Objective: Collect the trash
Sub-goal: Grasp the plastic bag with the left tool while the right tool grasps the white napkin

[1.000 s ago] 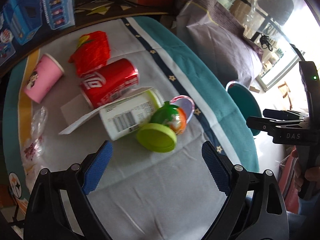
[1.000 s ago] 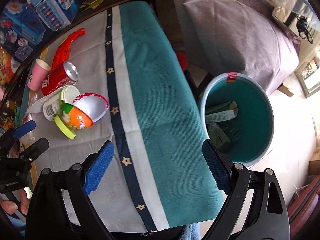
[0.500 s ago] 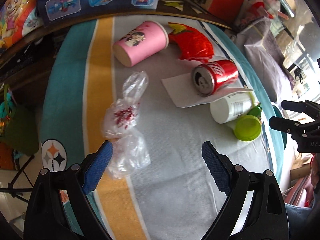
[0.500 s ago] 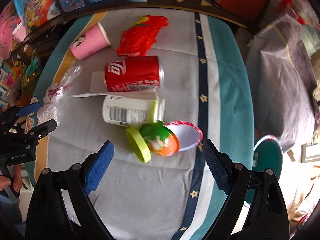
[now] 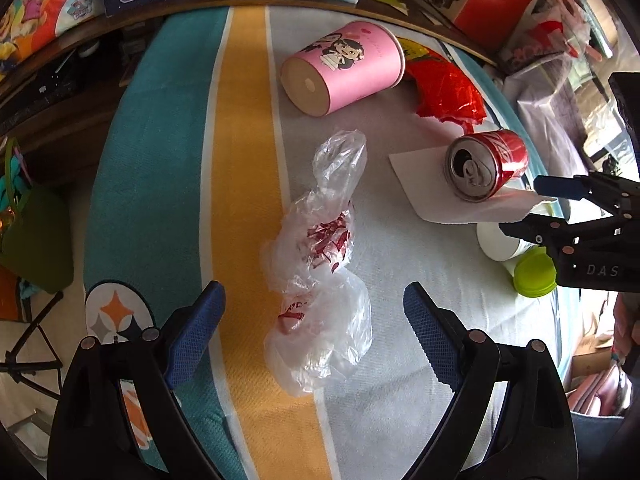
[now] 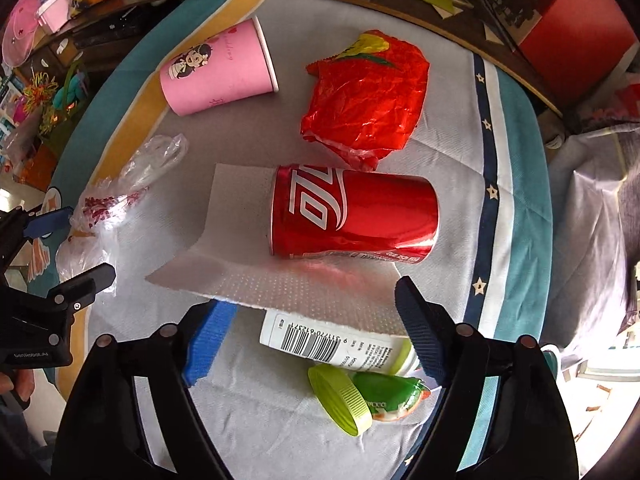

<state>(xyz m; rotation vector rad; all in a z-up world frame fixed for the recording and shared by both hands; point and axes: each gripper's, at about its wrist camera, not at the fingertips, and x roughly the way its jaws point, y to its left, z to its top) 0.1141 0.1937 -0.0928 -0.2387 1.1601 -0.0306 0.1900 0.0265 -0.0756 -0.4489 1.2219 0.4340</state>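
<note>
Red can point(image 6: 352, 212) and wrapper point(image 6: 364, 100) crowd mid-table.

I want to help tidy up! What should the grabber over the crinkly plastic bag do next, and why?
Probably lower the left gripper straight down and close on the clear plastic bag. Its jaws are open with the bag lying between the fingers on the tablecloth, not pinched yet.

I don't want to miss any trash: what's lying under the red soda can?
A white paper napkin lies under the red soda can; its near edge drapes over a white bottle. Anything else beneath the can is hidden.
</note>
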